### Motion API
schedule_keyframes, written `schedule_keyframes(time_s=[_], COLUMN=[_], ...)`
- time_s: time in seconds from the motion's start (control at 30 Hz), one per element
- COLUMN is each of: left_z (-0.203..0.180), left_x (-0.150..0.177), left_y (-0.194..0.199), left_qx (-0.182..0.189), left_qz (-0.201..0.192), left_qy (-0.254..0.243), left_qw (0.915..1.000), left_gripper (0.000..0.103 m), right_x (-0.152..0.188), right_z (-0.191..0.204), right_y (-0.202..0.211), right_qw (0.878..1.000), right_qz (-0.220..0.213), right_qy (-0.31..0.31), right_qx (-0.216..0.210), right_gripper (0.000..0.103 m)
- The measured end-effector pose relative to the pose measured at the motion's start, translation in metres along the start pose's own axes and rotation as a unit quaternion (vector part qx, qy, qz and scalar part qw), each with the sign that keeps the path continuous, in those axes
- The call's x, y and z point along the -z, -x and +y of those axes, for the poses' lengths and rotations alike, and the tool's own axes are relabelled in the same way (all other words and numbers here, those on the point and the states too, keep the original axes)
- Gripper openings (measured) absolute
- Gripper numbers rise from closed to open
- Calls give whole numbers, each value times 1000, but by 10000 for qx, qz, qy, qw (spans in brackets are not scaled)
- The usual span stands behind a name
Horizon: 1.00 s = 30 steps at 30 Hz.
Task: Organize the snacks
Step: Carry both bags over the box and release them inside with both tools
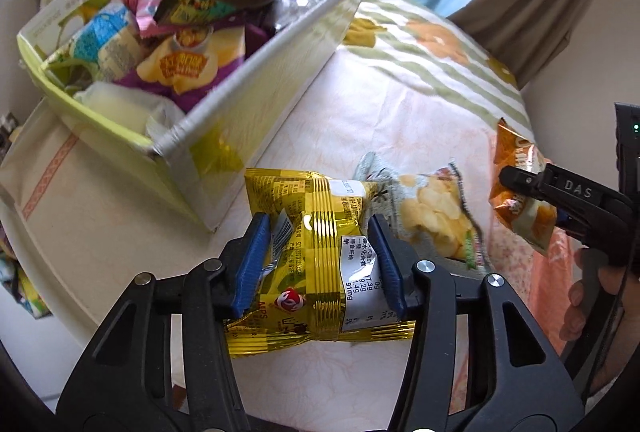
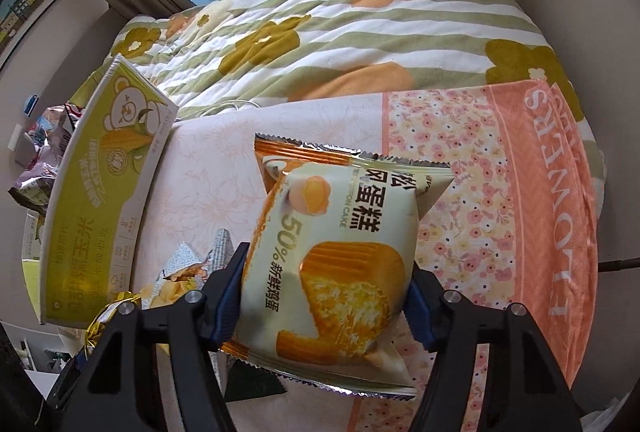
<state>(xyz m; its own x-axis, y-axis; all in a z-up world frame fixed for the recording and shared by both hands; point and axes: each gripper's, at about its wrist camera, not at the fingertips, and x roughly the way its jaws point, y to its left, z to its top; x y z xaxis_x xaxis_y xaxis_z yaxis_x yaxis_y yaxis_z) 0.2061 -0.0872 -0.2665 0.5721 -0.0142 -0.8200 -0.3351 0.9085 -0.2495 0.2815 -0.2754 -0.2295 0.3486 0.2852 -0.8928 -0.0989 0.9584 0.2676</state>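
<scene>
Left claw (image 1: pixel 318 256) grips a yellow bag (image 1: pixel 320 272), right claw (image 2: pixel 324 296) a cake pack (image 2: pixel 336 272); next, likely carry both to the box (image 1: pixel 256 104) up-left.

The cake packet (image 2: pixel 332 264) reads "50%" and "CAKE" beside Chinese characters. The peach towel (image 2: pixel 560 200) bears "FLOWERS". The right hand-held gripper (image 1: pixel 516 180) is stamped "DAS" on its finger. The yellow snack bag (image 1: pixel 320 252) shows "MPS" and "91mg". The green box (image 2: pixel 100 200) carries Chinese lettering.
</scene>
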Motion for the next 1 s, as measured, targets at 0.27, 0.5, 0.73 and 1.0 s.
schedule_keyframes(time_s=[0.27,0.5,0.73,1.0], left_z=[-8,9,56,124], left_x=[-23,-54,-103,-164], left_y=[59,109,138,137], left_qx=[561,631,597,491], left_qz=[-564,-1258,-1711,-1671], left_qy=[-87,-166,-166,-417], left_qw=[9968,9899,9833,9838], left_gripper=[47,47,47,47], right_x=[-5,-16,-13,-2], right_z=[23,72,134,217], right_y=[51,101,114,101], right_qw=[9986,9921,9858,9827], right_qz=[-483,-936,-1074,-1120], right_qy=[171,668,900,1078], right_qx=[-161,-491,-927,-1003], right_gripper=[64,64,64,64])
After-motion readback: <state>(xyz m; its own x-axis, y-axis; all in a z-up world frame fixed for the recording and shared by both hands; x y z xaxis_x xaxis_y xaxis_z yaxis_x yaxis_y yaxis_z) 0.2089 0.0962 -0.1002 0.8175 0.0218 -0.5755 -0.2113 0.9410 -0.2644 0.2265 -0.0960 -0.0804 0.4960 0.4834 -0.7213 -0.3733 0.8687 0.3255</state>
